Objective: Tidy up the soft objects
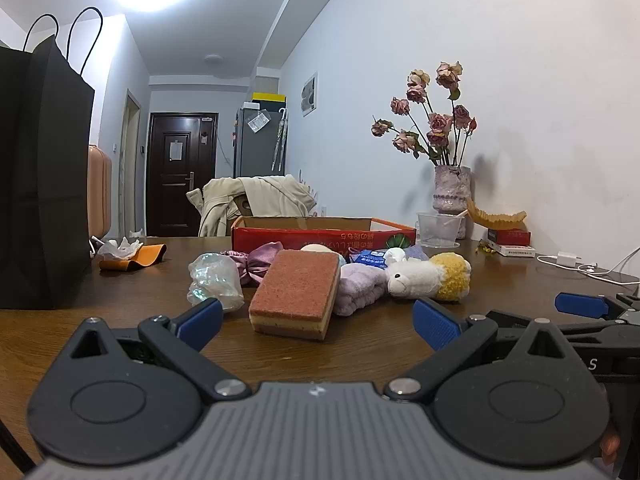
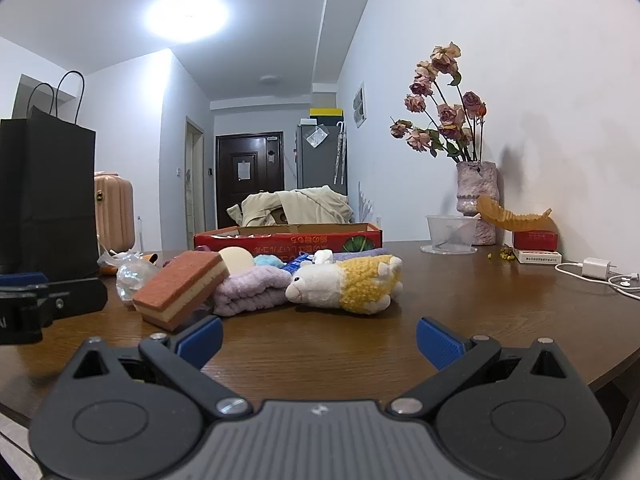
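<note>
On the brown table point(image 1: 360, 360), the sponge point(image 1: 296, 294) lies before the red box point(image 1: 320, 236); left gripper point(image 1: 318, 320) and right gripper point(image 2: 319, 338) are spread wide, holding nothing.

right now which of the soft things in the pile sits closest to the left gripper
The orange-topped layered sponge, straight ahead of the open left gripper. The lilac towel, plush sheep and pink scrunchie all lie beside or behind it.

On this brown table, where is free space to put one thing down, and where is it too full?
Bare brown wooden table lies between the white-and-yellow plush sheep and the white charger with cable, and between the open right gripper and the pile. Crowded: around the rust-orange sponge block, lilac folded towel and red cardboard box.
</note>
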Demonstrator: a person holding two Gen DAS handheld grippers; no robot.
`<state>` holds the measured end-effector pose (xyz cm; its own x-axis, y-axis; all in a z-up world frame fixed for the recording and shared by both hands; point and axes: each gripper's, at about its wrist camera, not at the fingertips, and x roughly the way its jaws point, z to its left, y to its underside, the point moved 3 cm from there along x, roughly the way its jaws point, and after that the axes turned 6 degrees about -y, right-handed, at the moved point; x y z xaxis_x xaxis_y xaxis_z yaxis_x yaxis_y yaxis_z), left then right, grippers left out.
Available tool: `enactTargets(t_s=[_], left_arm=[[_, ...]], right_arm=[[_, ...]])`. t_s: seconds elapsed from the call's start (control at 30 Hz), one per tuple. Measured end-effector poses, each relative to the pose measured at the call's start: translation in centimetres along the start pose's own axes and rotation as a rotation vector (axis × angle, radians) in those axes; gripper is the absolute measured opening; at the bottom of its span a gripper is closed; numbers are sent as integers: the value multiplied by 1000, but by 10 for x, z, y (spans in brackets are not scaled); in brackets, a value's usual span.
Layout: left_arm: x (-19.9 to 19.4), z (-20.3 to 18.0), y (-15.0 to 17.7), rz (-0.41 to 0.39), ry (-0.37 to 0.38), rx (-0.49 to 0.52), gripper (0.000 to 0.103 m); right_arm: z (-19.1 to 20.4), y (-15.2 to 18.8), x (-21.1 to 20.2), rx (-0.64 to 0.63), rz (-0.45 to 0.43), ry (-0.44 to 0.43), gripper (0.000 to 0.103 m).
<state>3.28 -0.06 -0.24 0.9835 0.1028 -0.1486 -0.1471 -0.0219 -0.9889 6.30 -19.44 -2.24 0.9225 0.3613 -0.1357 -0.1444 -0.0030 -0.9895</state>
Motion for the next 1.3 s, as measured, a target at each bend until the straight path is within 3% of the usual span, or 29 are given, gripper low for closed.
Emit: enactTargets(t_s=[1.17, 1.3], left_arm=[[3, -2, 1, 9, 3, 6, 103], [13, -2, -7, 38, 53, -14, 103]], right_arm=[[-5, 0, 4, 19, 4, 3, 103], [-15, -9, 13, 38, -10, 21, 103]])
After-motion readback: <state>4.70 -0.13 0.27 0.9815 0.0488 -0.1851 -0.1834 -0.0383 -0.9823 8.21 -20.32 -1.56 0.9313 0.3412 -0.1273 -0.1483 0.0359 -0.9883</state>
